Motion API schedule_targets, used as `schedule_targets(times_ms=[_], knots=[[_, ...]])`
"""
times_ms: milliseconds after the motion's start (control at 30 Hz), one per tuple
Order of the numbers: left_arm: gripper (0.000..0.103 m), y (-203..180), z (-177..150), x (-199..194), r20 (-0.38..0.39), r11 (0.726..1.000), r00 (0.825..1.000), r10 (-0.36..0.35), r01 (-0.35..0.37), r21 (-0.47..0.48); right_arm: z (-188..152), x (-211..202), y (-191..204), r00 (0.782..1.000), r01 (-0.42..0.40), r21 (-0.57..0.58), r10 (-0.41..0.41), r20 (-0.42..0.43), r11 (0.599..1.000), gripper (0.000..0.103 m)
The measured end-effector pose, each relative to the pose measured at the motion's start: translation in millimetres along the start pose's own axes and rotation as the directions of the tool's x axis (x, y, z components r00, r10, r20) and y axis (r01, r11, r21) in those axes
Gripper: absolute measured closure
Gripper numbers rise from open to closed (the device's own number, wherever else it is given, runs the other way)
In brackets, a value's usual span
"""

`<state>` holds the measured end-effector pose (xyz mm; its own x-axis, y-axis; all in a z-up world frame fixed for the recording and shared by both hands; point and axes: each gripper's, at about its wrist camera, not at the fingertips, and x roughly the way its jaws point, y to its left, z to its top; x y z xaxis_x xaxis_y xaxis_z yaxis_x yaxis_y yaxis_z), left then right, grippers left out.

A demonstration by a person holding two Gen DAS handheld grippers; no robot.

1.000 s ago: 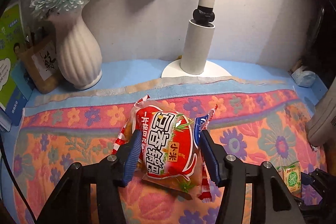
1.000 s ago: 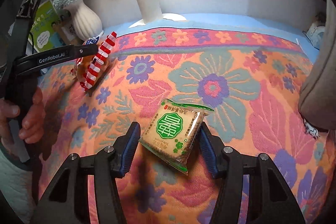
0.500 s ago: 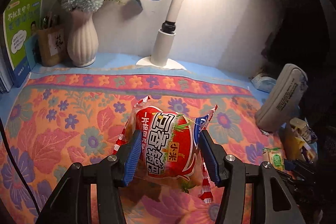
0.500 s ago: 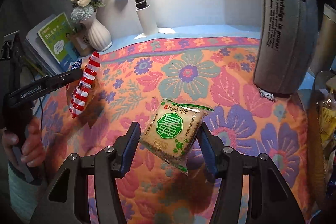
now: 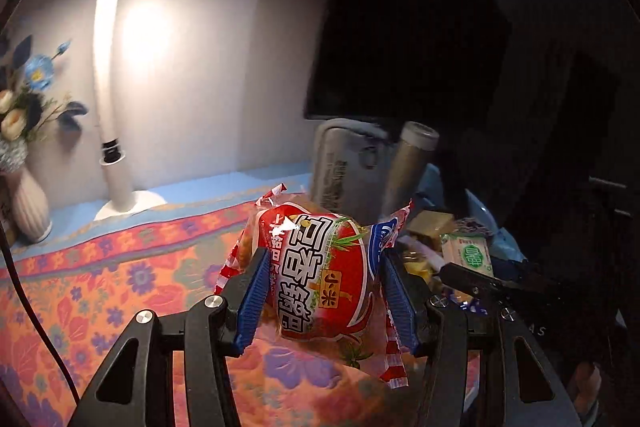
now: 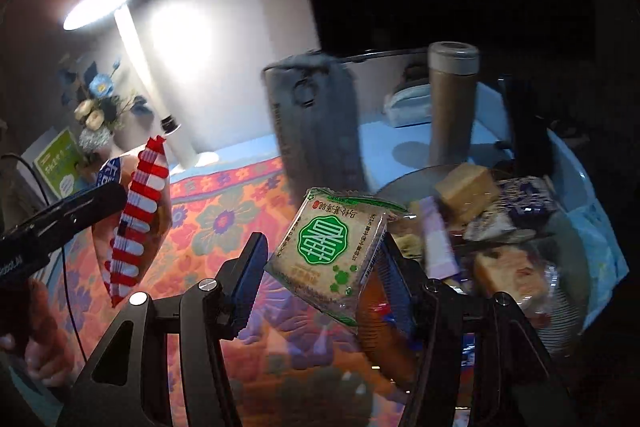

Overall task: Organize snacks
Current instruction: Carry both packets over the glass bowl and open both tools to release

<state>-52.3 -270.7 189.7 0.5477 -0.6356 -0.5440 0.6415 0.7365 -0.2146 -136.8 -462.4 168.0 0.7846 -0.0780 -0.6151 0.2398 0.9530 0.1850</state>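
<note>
— Holding anything, the left gripper?
— Yes, its jaws clamp a red snack bag above the flowered cloth.
— And the right gripper?
— Pinching a green cracker packet, just left of the snack bowl.

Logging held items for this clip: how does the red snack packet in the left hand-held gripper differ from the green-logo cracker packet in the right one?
The red snack packet is puffy, opaque red with striped crimped ends; the green-logo cracker packet is flat, square and clear, showing pale crackers. The red packet fills the left hand-held gripper upright; the cracker packet sits tilted in the right hand-held gripper. Both are sealed and gripped by their sides.
</note>
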Motion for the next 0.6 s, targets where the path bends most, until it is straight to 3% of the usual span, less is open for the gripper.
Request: schedule_targets(times_ms=[133,333,600], knots=[[0.050,-59.7,11.3,34.9,-0.037,0.993,0.995,-0.094,0.096,0.071,6.7,-18.8,-65.6,0.995,0.087,0.103,-0.091,0.038,0.991,0.049],[0.050,-129.6,14.6,85.6,-0.095,0.975,0.981,-0.166,0.178,0.136,6.2,-32.4,-152.4,0.979,0.186,0.239,-0.200,0.034,0.953,0.048],[0.049,-162.1,10.9,130.2,-0.152,0.967,0.968,-0.201,0.221,0.127,2.6,-3.0,-188.6,0.984,0.176,0.283,-0.175,-0.031,0.943,0.046]])
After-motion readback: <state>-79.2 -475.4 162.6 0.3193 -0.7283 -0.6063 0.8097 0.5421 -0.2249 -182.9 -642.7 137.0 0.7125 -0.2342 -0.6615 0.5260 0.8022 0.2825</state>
